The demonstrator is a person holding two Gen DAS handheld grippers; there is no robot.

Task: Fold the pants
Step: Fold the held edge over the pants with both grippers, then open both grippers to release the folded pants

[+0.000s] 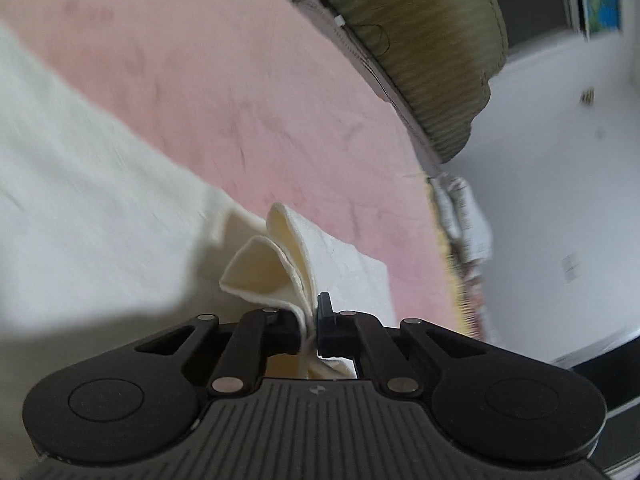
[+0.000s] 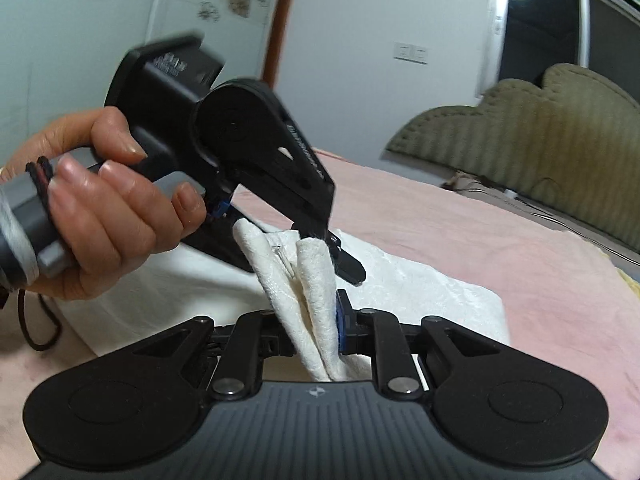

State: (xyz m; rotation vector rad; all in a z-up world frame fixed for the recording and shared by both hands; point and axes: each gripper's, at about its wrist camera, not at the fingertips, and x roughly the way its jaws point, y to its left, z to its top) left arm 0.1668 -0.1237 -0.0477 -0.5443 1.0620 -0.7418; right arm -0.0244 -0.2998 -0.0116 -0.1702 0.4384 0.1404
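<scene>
Both grippers' fingers (image 2: 346, 316) pinched — pants (image 2: 316, 300) between.

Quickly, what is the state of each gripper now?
Left gripper: closed on the white pants.
Right gripper: closed on the white pants.

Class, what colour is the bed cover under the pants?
Pink. The bed cover beneath the cream-white pants shows best in the left wrist view.

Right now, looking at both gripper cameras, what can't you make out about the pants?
- Left wrist view: the pants are motion-blurred and cut off at the left edge; their overall shape is unclear.
- Right wrist view: the left gripper and the hand hide the cloth behind them.
- Both views: waistband and leg ends cannot be told apart.
</scene>
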